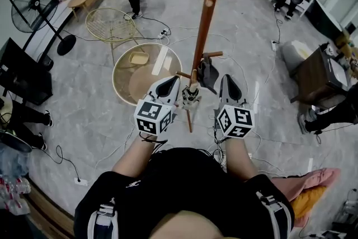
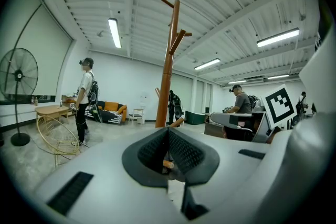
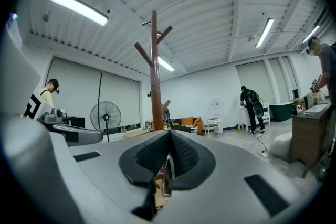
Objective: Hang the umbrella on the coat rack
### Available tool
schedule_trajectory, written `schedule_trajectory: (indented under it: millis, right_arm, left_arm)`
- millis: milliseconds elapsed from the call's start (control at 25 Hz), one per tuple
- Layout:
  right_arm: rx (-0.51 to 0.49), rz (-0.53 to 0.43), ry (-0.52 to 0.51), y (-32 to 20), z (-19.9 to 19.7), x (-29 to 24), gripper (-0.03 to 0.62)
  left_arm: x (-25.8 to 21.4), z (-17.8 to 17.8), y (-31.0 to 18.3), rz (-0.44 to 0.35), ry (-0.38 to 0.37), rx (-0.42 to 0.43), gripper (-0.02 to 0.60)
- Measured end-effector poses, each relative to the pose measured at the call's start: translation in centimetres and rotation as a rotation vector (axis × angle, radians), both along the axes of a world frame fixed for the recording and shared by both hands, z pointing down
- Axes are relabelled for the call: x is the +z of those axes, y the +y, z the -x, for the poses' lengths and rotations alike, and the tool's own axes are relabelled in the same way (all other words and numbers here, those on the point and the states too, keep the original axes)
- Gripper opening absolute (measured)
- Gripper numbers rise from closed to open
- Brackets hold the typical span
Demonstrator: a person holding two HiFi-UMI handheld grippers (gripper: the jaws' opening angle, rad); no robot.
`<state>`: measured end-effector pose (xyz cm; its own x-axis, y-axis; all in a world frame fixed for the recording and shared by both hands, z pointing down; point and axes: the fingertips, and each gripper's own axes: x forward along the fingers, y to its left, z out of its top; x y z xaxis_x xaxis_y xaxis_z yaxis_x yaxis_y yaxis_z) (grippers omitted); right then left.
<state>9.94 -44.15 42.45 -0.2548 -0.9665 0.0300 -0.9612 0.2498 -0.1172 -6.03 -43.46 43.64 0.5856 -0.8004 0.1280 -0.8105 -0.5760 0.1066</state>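
Observation:
The wooden coat rack (image 1: 208, 14) rises just ahead of me, with short pegs (image 1: 213, 55) low on its pole. It also stands ahead in the left gripper view (image 2: 168, 76) and the right gripper view (image 3: 155, 86). A small pale patterned umbrella (image 1: 190, 95) with a wooden stick sits between my two grippers, close to the pole. My left gripper (image 1: 180, 88) is shut, and a bit of wood (image 2: 166, 164) shows between its jaws. My right gripper (image 1: 217, 84) is shut too, on a brown and white piece (image 3: 159, 186). A dark grey part (image 1: 207, 74) hangs under one peg.
A round rattan table (image 1: 126, 78) and a wire chair (image 1: 110, 24) stand to the left of the rack. A floor fan (image 1: 36, 3) is far left and a wooden cabinet (image 1: 319, 75) is at right. Cables cross the floor. Several people stand around the room's edges.

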Motion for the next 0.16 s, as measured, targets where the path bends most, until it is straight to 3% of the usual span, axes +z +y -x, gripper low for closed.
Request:
schedule_trajectory:
  millis: [160]
  right_arm:
    - [-0.005,-0.005,0.001,0.16,1.0,0.03,0.014]
  left_arm:
    - [0.05,0.68,0.1,0.001,0.001,0.006,0.017]
